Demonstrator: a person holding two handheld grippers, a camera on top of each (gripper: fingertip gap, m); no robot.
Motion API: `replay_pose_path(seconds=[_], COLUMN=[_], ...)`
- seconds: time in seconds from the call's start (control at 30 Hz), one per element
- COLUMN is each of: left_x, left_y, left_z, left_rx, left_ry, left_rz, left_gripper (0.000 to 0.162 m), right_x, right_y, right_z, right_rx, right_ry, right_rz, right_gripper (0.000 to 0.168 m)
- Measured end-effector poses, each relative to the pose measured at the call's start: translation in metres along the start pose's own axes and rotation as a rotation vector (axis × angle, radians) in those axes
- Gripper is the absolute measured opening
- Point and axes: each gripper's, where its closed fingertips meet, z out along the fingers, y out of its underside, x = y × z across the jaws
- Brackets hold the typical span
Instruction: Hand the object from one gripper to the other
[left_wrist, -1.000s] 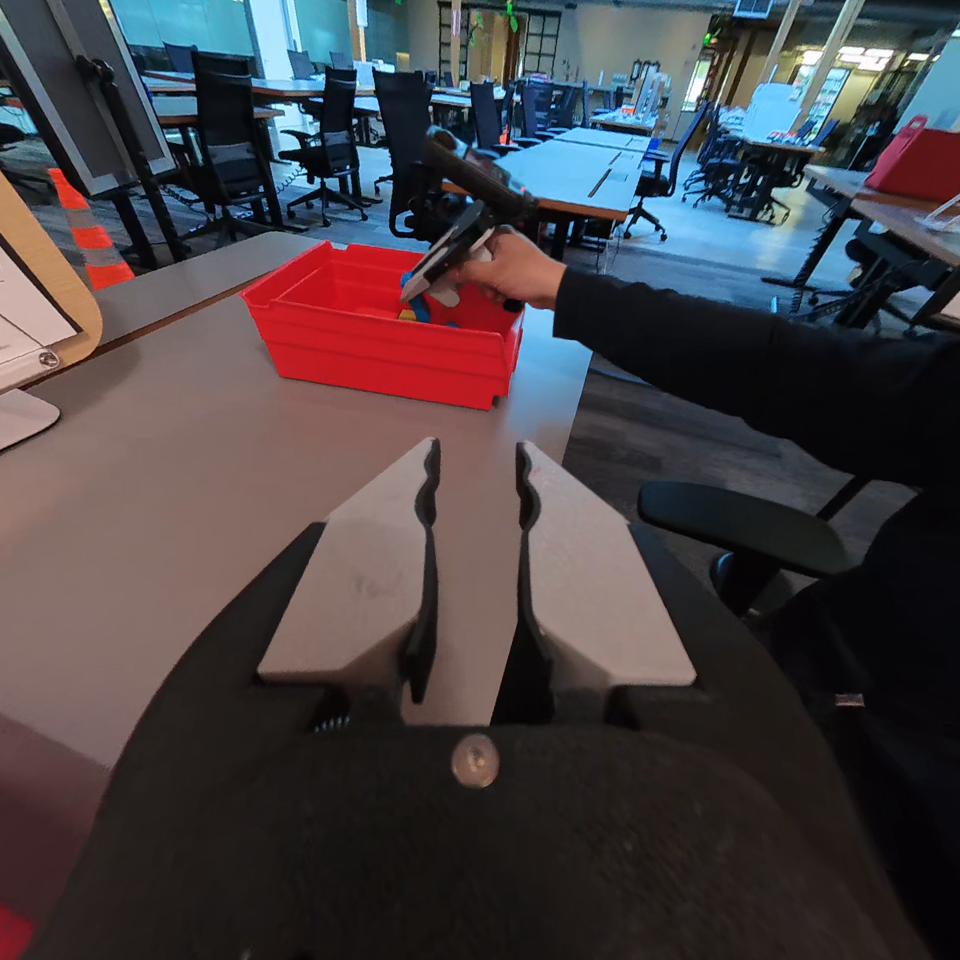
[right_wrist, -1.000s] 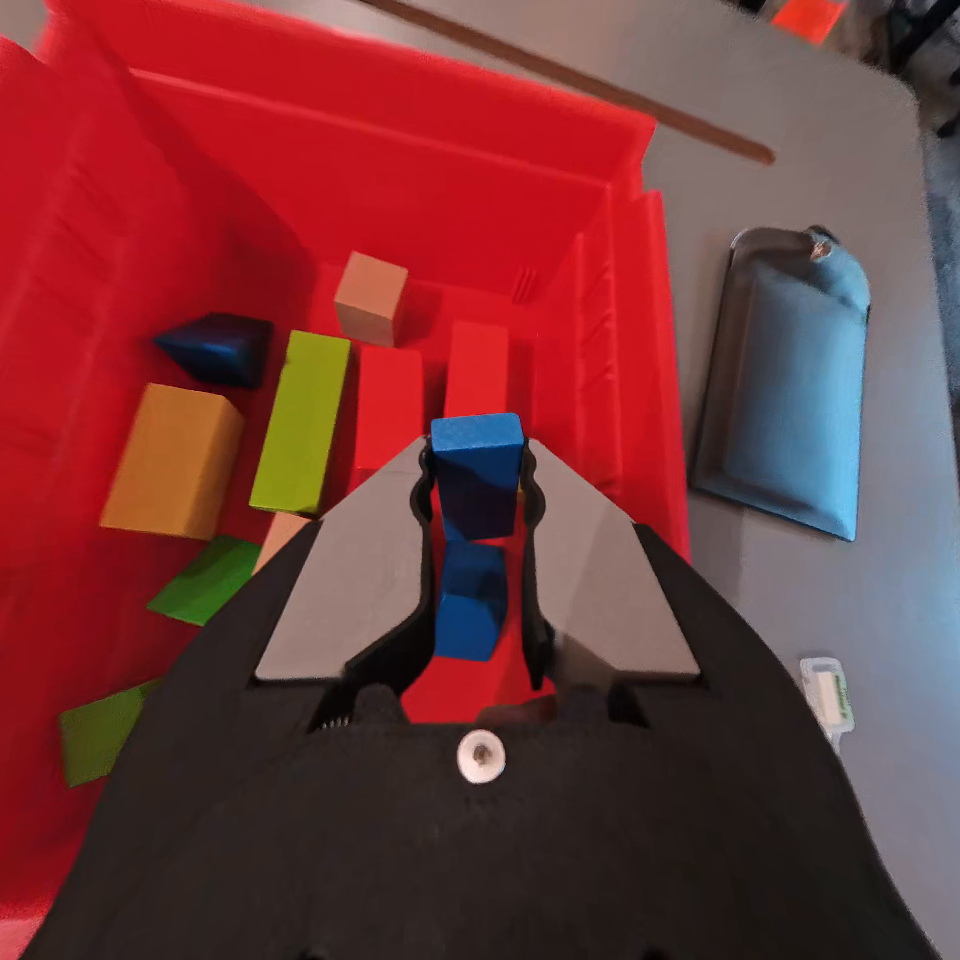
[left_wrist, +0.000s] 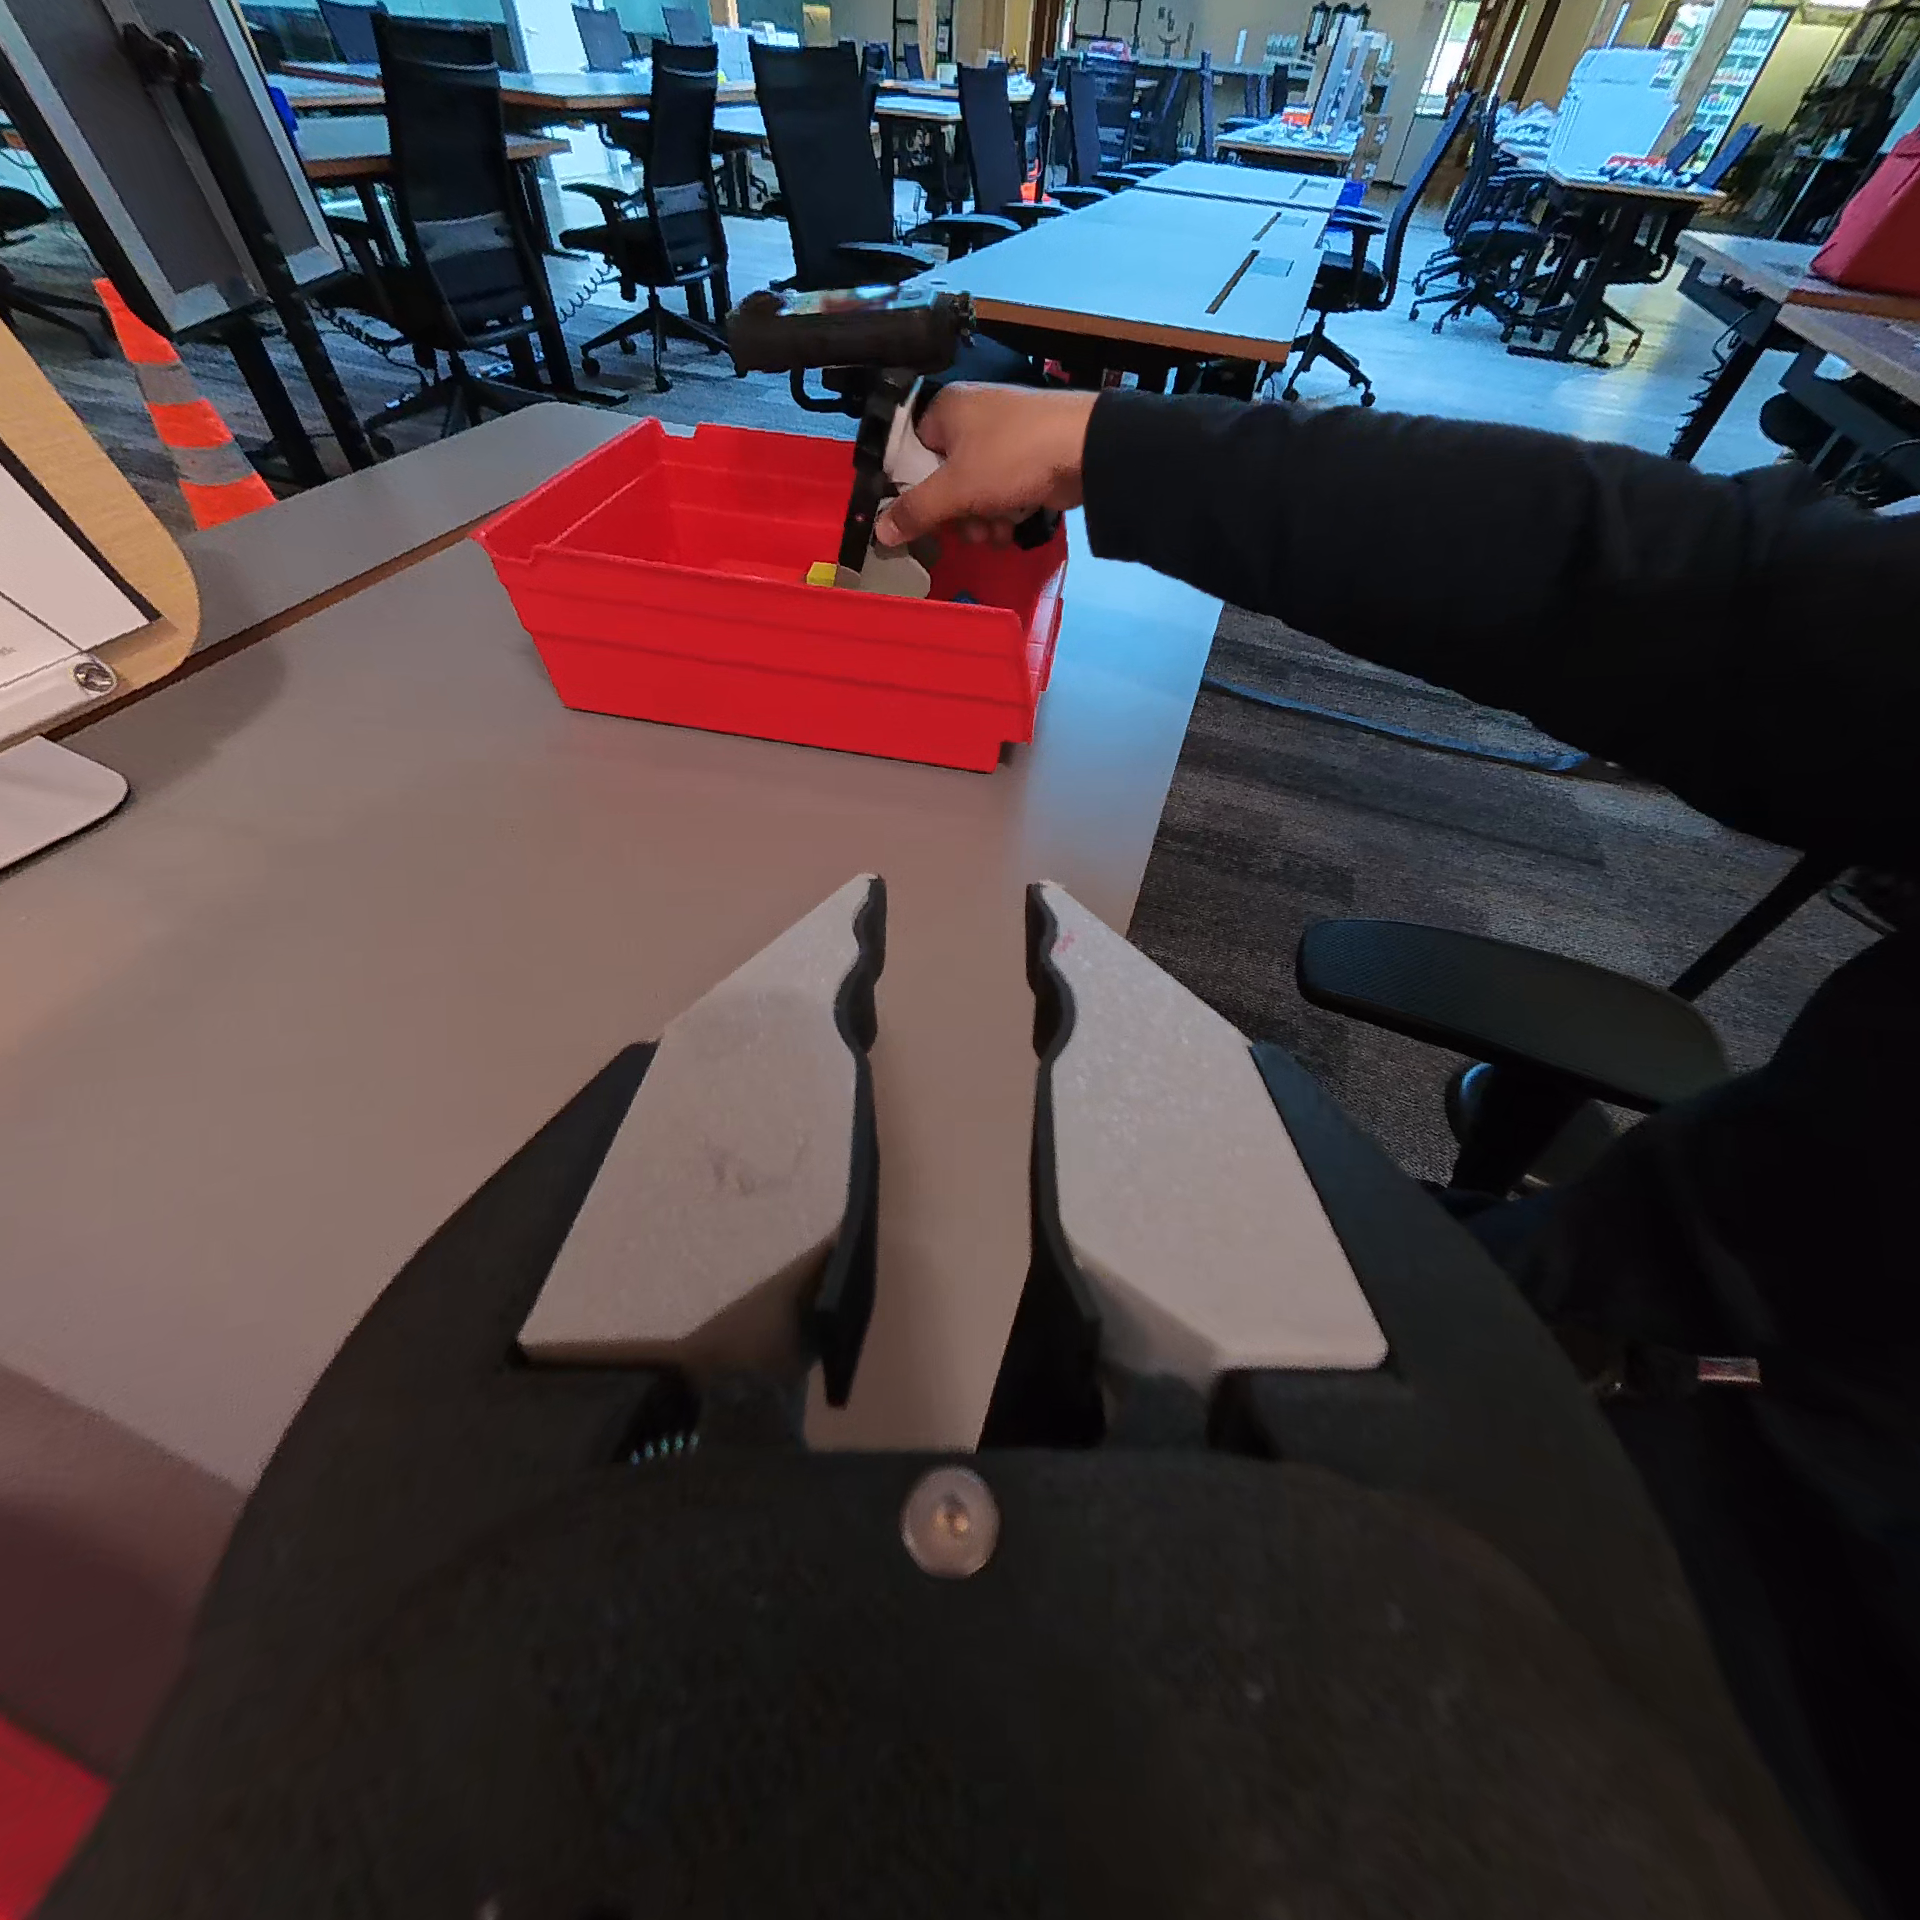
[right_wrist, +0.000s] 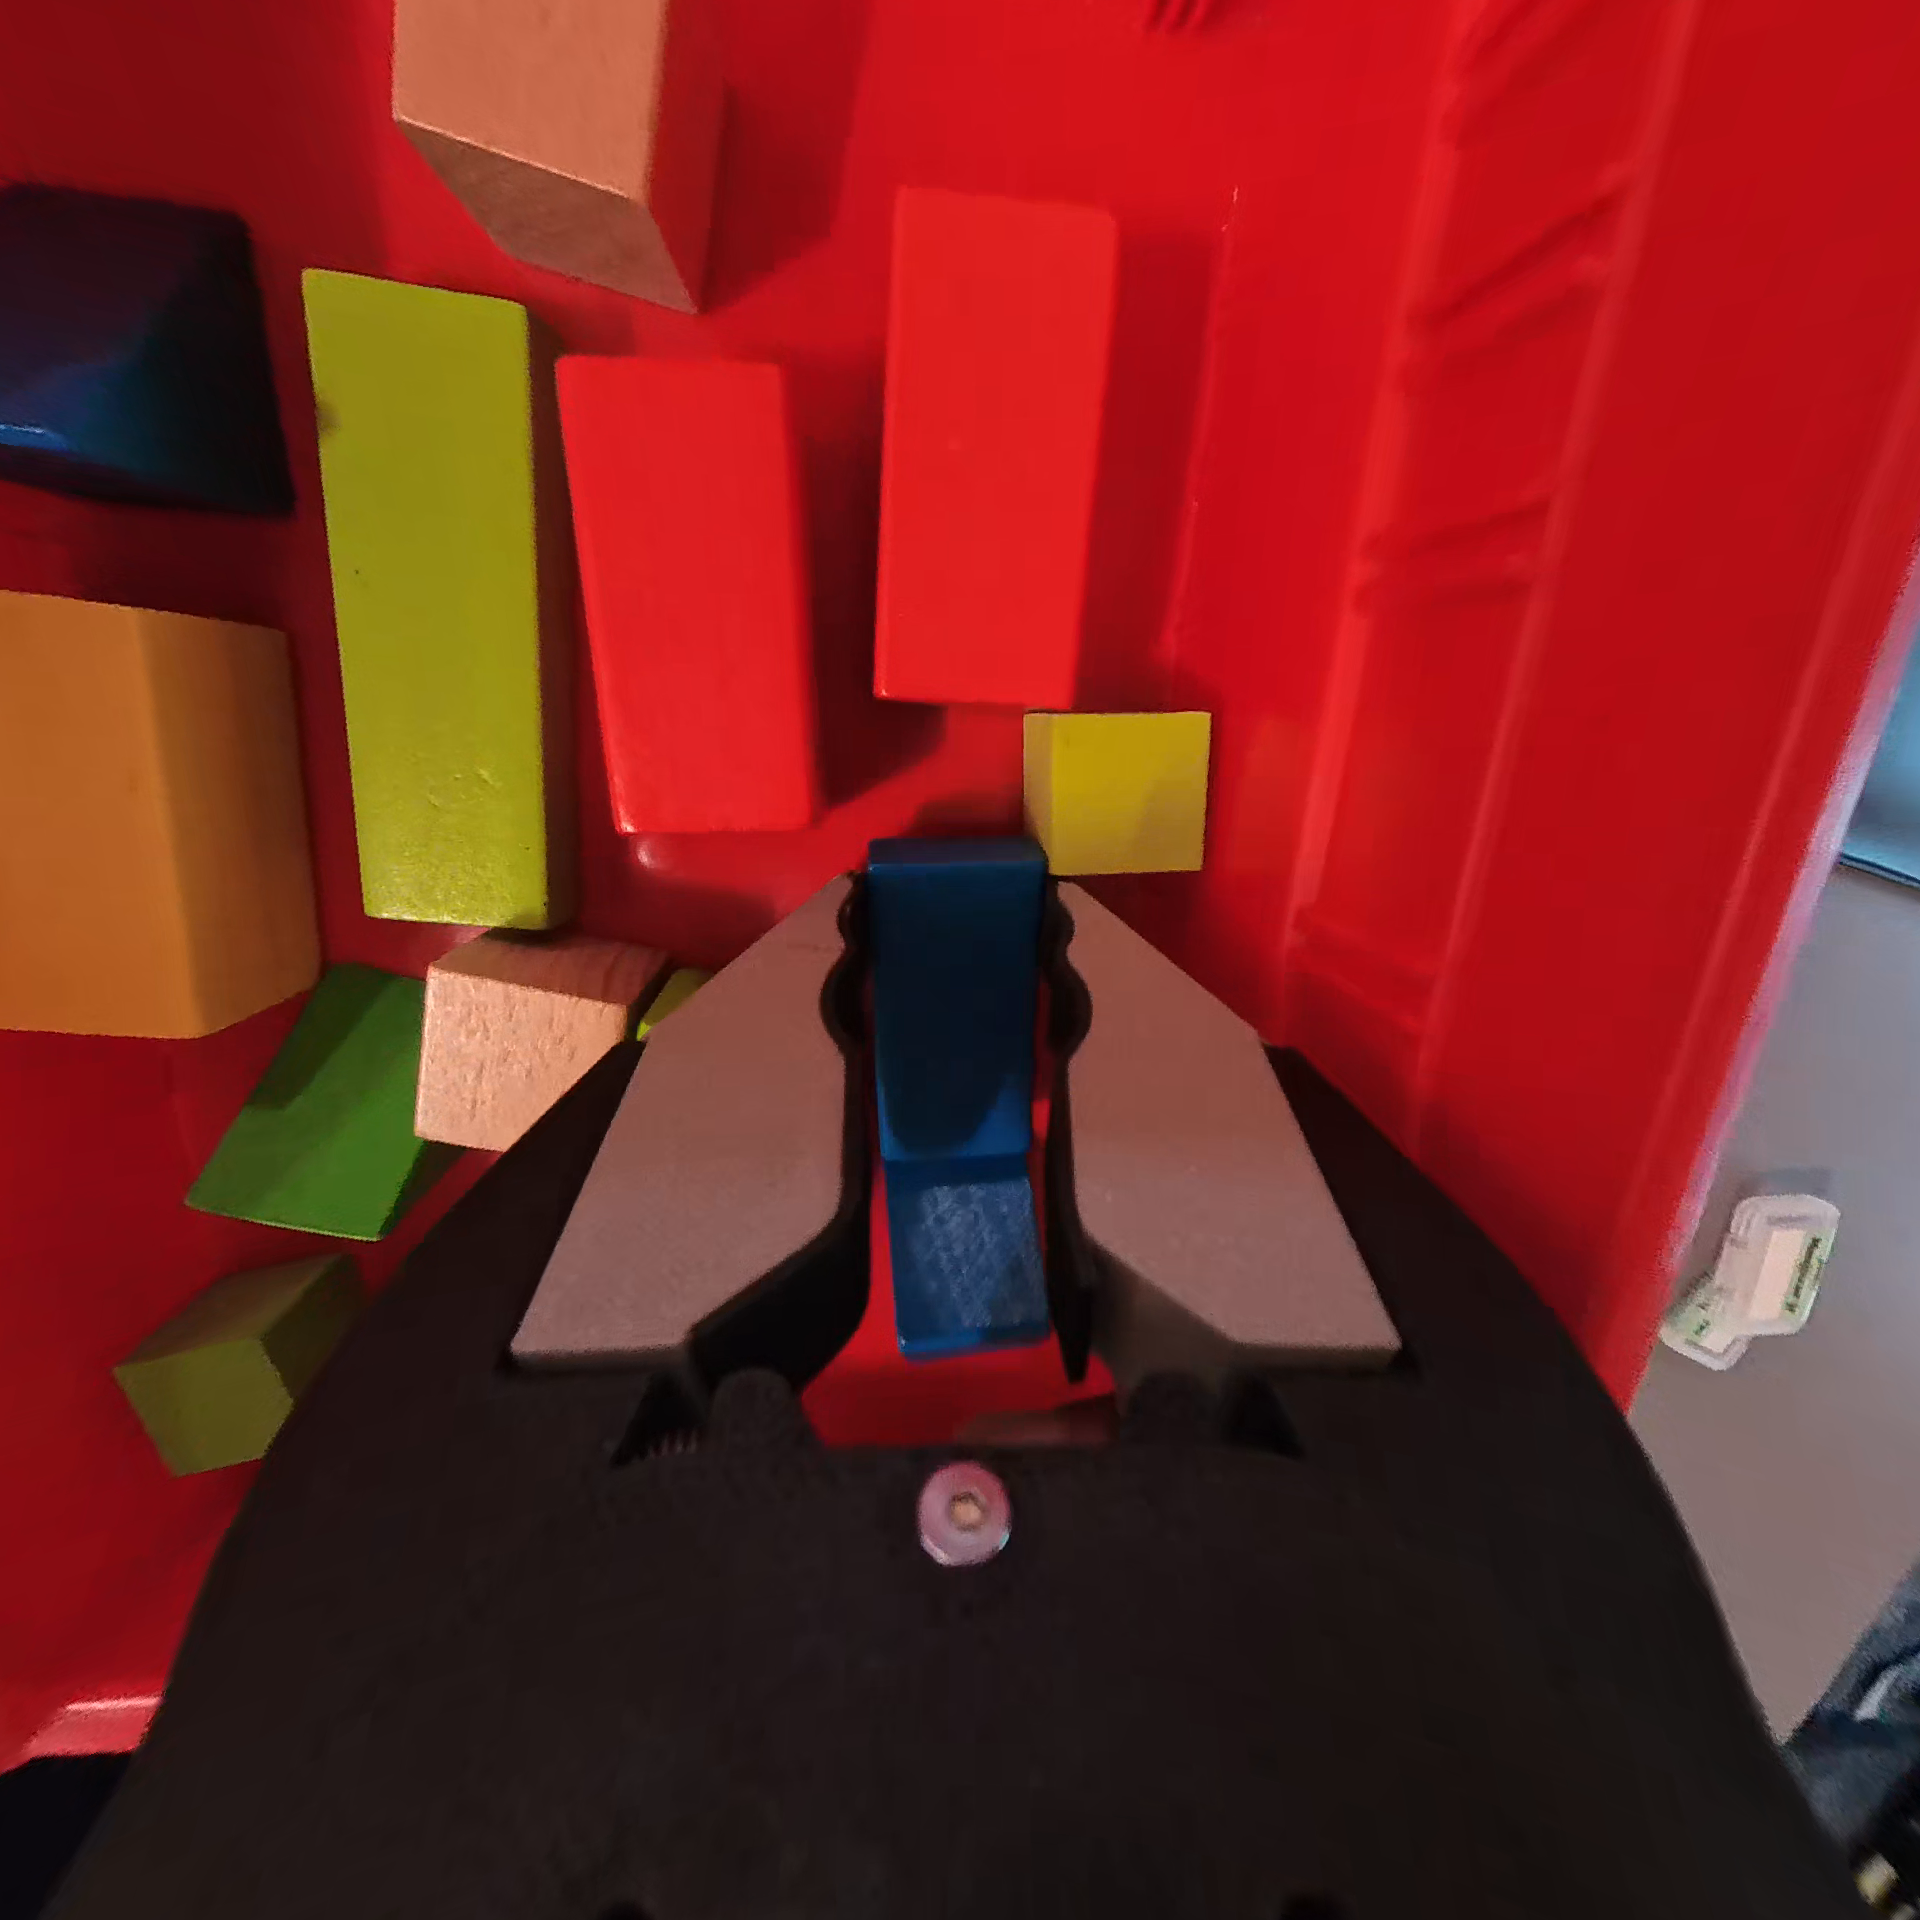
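Note:
My right gripper (right_wrist: 956, 894) is low inside the red bin (right_wrist: 1455, 520), shut on a long blue block (right_wrist: 956, 997) that fills the gap between its fingers. A yellow cube (right_wrist: 1117, 790) lies just past its right fingertip. In the left wrist view the right gripper (left_wrist: 883, 571), held by a hand, dips into the far right part of the bin (left_wrist: 769, 675). My left gripper (left_wrist: 956, 899) is open and empty, held above the grey table (left_wrist: 416, 935) well short of the bin.
Several loose blocks lie on the bin floor: two red ones (right_wrist: 686, 592), a long green one (right_wrist: 436, 592), an orange one (right_wrist: 135, 810) and a plain wooden cube (right_wrist: 509, 1039). A small white packet (right_wrist: 1756, 1288) lies beside the bin. A monitor foot (left_wrist: 42, 800) is at the left, a chair armrest (left_wrist: 1507, 997) at the right. The grippers' ends are close to 50 cm from one another.
My right gripper has gone down deeper into the bin with the blue block still between its fingers. My left gripper has barely moved and is still open.

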Motion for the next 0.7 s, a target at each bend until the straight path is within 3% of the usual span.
replay_pose_path(seconds=[0.27,0.47,0.6,0.7], left_x=[-0.003,-0.005,-0.009,-0.021], left_y=[-0.001,-0.002,-0.004,-0.004], left_z=[-0.005,-0.009,-0.014,-0.024], left_rx=[0.004,0.009,0.007,0.000], left_ry=[-0.008,-0.015,-0.046,-0.111], left_rz=[-0.004,-0.013,0.001,0.011], left_gripper=[0.024,0.024,0.025,0.029], right_x=[0.006,-0.001,-0.025,-0.077], right_y=[-0.003,-0.013,-0.035,-0.051], right_z=[-0.005,-0.030,-0.079,-0.140], right_rx=[-0.029,0.076,0.305,0.607], right_ry=[0.110,0.081,-0.024,-0.261], right_rz=[-0.046,-0.037,-0.003,0.034], right_gripper=[0.054,0.051,0.048,0.048])
